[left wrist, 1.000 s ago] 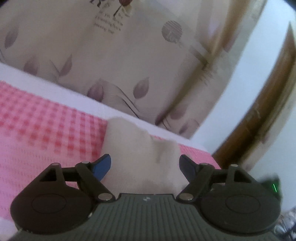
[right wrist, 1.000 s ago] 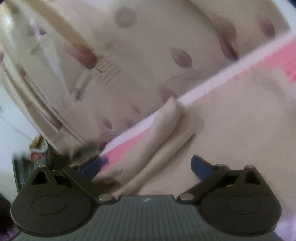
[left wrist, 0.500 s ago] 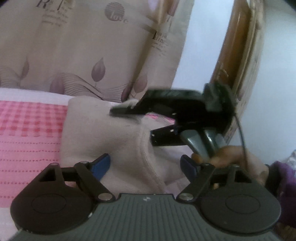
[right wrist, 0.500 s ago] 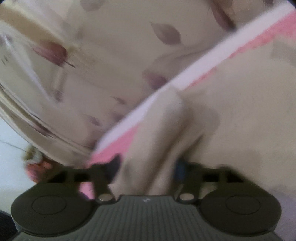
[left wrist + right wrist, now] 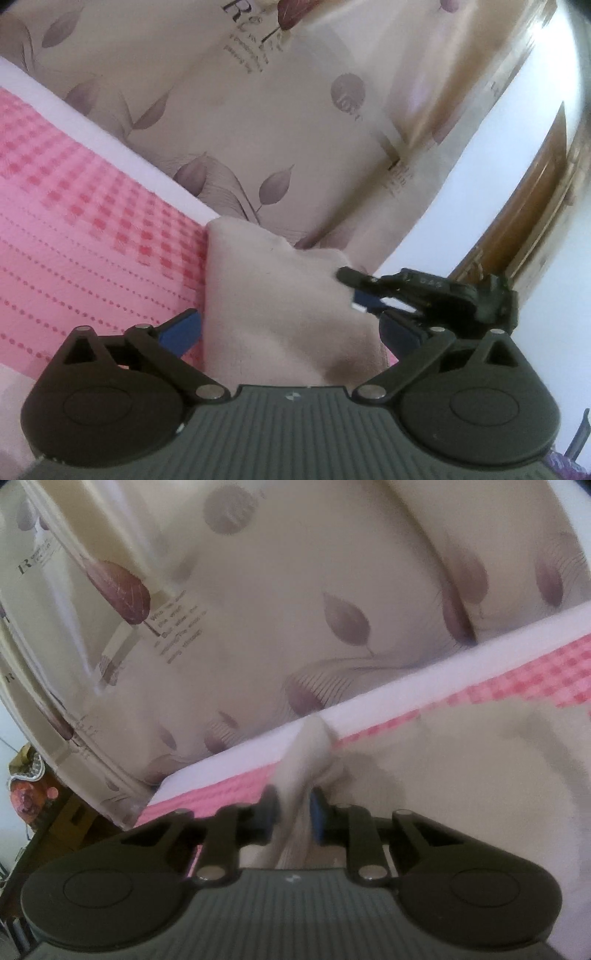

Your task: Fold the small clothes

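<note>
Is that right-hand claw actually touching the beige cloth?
Touching. The right wrist view shows the right gripper with its blue pads pinched onto a bunched fold of the beige cloth.

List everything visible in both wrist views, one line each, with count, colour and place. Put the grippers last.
garment: one, beige, lying on the bedspread, one bunched edge pinched in the right gripper.
bedspread: one, pink checked with a white border, under the garment.
curtain: one, cream with purple leaves and printed text, hanging behind the bed.
door frame: one, brown wood, far right in the left wrist view.
wall: one, white, between curtain and door frame.
left gripper: one, black with blue pads, open, jaws either side of the garment.
right gripper: one, black with blue pads, shut on the garment.
</note>
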`<state>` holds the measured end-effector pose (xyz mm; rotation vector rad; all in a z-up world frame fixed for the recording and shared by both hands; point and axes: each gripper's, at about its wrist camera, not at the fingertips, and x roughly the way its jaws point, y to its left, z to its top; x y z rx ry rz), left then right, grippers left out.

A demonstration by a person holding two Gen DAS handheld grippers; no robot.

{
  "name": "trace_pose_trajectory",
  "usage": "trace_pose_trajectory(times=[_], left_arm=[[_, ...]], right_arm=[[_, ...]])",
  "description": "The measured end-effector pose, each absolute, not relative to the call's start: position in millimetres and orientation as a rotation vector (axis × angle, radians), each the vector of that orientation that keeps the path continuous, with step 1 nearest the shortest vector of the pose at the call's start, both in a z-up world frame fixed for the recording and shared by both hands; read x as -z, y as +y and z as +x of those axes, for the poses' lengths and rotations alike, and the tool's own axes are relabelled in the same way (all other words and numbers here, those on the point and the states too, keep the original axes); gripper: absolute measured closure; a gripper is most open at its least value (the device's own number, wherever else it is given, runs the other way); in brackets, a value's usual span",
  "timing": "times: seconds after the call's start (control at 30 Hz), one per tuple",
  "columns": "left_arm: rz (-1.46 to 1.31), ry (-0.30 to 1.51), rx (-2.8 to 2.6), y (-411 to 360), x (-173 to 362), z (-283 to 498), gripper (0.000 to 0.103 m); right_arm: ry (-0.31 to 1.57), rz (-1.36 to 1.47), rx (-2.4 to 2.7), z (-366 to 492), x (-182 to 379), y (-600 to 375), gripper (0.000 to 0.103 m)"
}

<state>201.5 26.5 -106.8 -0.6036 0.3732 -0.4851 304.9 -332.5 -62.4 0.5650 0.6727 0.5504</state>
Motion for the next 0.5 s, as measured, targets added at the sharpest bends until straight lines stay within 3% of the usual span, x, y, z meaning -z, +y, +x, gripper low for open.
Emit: trace_pose_trajectory(times=[0.23, 0.27, 0.33, 0.37, 0.4, 0.5], left_arm=[[-0.414, 0.366, 0.534, -0.7, 103.0, 193.2, 0.001], [-0.409, 0.365, 0.534, -2.2, 103.5, 192.6, 0.001], [-0.422, 0.369, 0.530, -0.7, 105.0, 194.9, 0.001], [-0.436, 0.374, 0.523, 0.6, 105.8, 197.3, 0.001], [-0.451, 0.379, 0.518, 2.9, 106.4, 198.5, 0.001], [-0.495, 0.391, 0.507, 8.8, 108.8, 203.1, 0.001]], right_arm=[[0.757, 0.709, -0.538, 309.6, 89.9, -352.3, 0.086], [0.756, 0.739, -0.541, 308.3, 93.4, -355.0, 0.078], [0.750, 0.765, -0.541, 304.5, 96.9, -356.7, 0.047], [0.760, 0.769, -0.546, 303.8, 98.4, -354.1, 0.020], [0.772, 0.777, -0.544, 303.0, 100.6, -352.3, 0.013], [0.788, 0.818, -0.571, 301.7, 108.4, -347.6, 0.013]])
